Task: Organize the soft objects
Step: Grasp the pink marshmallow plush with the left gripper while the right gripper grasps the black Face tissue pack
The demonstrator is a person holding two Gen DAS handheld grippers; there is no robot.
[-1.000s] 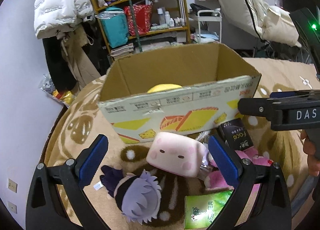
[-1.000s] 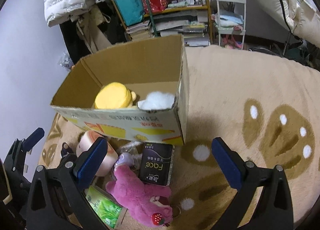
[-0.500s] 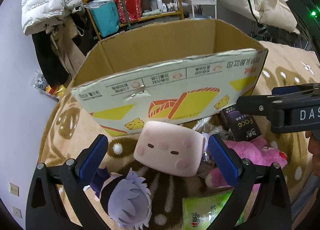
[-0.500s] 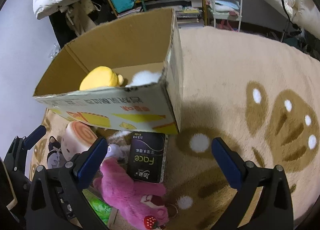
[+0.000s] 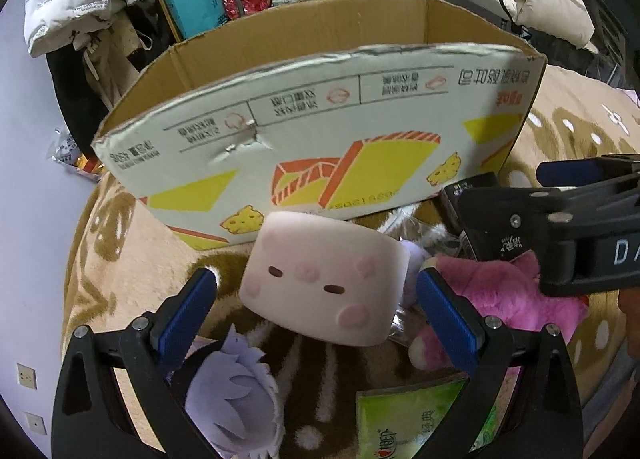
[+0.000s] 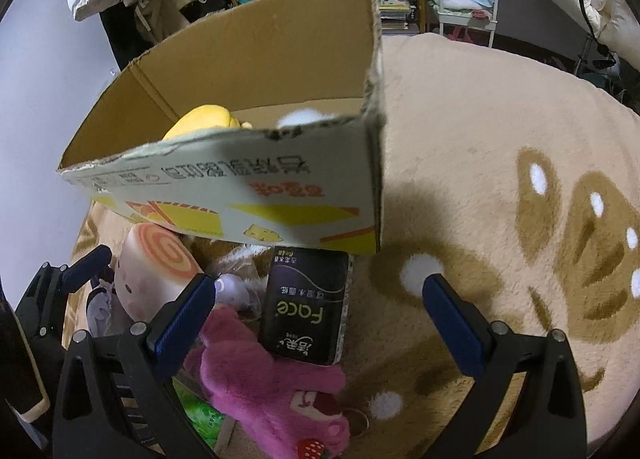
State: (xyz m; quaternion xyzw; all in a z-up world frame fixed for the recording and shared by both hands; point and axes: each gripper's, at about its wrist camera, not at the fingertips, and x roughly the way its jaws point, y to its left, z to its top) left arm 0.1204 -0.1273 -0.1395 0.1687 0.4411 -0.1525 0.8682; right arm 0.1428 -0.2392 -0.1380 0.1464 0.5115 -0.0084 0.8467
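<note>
Our left gripper (image 5: 316, 299), jaws wide apart, straddles the pink roll plush (image 5: 324, 279) lying crosswise before the cardboard box (image 5: 320, 147); our right gripper (image 6: 318, 303), also open, hangs farther off, empty.

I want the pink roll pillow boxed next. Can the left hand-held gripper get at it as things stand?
Probably yes. The left hand-held gripper is open, and the pillow lies between its fingers with nothing on top. The box stands just behind, and the purple doll lies below, clear of the gap.
</note>
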